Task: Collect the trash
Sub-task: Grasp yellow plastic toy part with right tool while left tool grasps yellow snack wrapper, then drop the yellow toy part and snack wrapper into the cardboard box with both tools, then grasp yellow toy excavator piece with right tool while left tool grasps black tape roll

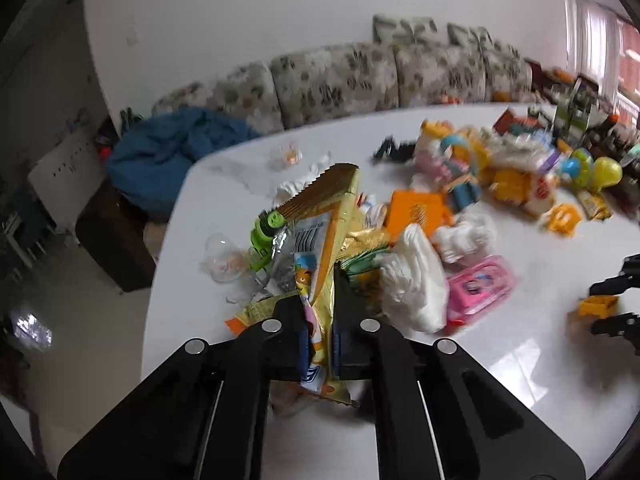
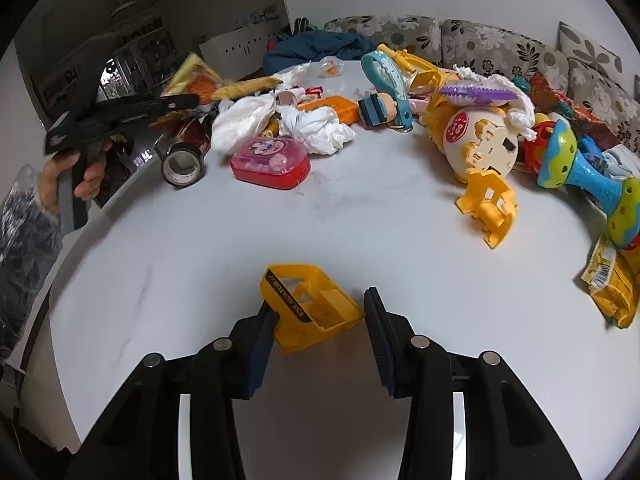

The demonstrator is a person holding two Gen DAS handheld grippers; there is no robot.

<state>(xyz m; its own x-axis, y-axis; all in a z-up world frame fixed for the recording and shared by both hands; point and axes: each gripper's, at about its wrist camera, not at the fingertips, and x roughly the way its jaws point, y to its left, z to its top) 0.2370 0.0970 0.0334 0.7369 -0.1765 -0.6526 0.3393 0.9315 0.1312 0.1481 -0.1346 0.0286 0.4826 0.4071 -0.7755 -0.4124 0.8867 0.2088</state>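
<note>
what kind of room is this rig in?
Most likely a home living room: a grey floral-patterned fabric sofa runs along the wall behind a white glossy table strewn with colourful plastic toys and crumpled white tissues.

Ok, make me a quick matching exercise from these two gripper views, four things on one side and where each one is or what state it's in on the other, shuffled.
Things:
1. snack wrapper
2. yellow excavator part
3. tape roll
4. pink case

States:
A. lying on its side at the table edge
B. clamped in the left gripper
C. flat beside crumpled white tissue
D. between the right gripper fingers, one pad touching, the other apart

Pairs: 1-B, 2-D, 3-A, 4-C
</note>
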